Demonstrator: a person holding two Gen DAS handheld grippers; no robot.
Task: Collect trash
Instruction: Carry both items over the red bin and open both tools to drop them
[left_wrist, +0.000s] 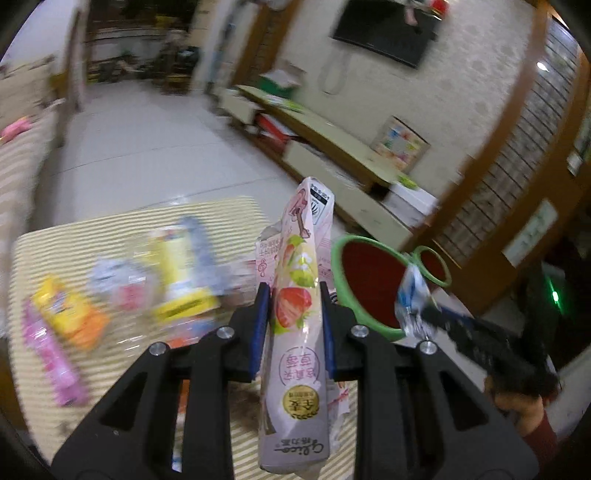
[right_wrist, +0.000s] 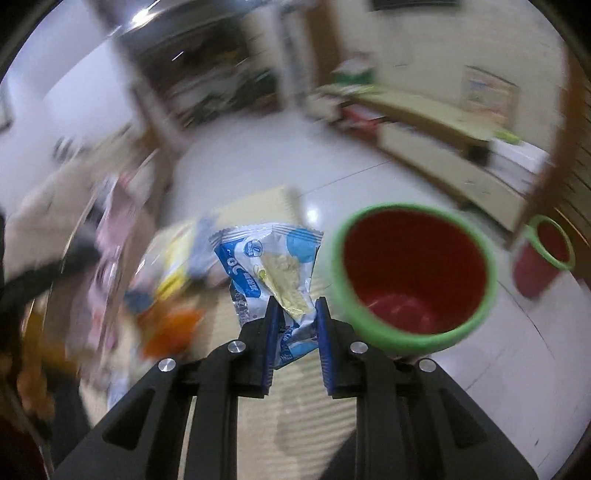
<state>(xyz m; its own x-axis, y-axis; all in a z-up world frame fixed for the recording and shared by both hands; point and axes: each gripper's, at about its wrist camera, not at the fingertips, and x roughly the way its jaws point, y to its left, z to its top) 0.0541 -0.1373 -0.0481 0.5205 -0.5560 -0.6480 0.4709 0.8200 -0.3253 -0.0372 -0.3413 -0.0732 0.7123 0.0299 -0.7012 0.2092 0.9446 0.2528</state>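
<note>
My left gripper (left_wrist: 294, 291) is shut on a tall pink strawberry snack box (left_wrist: 299, 295), held upright above the striped table mat (left_wrist: 122, 225). My right gripper (right_wrist: 295, 304) is shut on a crumpled blue and white snack wrapper (right_wrist: 269, 258); in the left wrist view that wrapper (left_wrist: 413, 299) hangs over the rim of the red bin with a green rim (left_wrist: 369, 284). The same bin (right_wrist: 410, 273) stands just right of the right gripper. Several blurred wrappers (left_wrist: 122, 284), yellow, orange and pink, lie on the mat.
A second, smaller red bin with a green rim (right_wrist: 543, 254) stands further right on the white tiled floor. A low TV cabinet (left_wrist: 332, 144) runs along the far wall under a wall-mounted screen (left_wrist: 384, 33). A sofa edge (left_wrist: 22, 155) is at the left.
</note>
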